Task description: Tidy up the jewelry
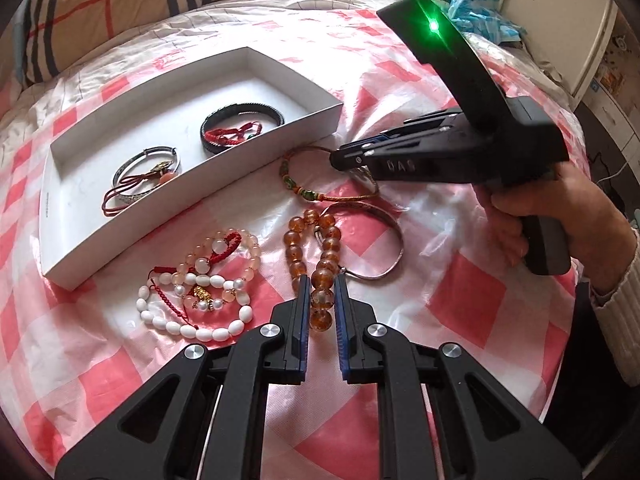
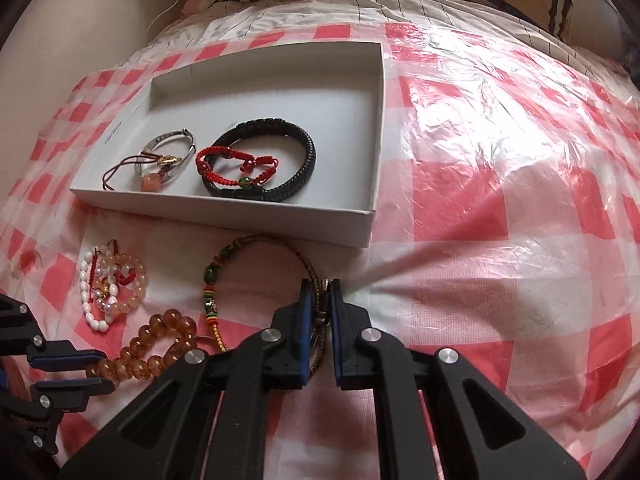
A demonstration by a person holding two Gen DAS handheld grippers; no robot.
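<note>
Pinching the woven cord bracelet [image 2: 256, 256] in my right tongs [image 2: 319, 286], I have it by the cord side, away from its green beads, just in front of the white box [image 2: 372, 216]. It looks light and limp, so I expect it to sag and swing; the cord should grip better than the slick beads. My left tongs [image 1: 322, 280] are clenched on the amber bead bracelet [image 1: 320, 264], which looks heavier, hard and slippery on the plastic cloth [image 2: 500, 200].
</note>
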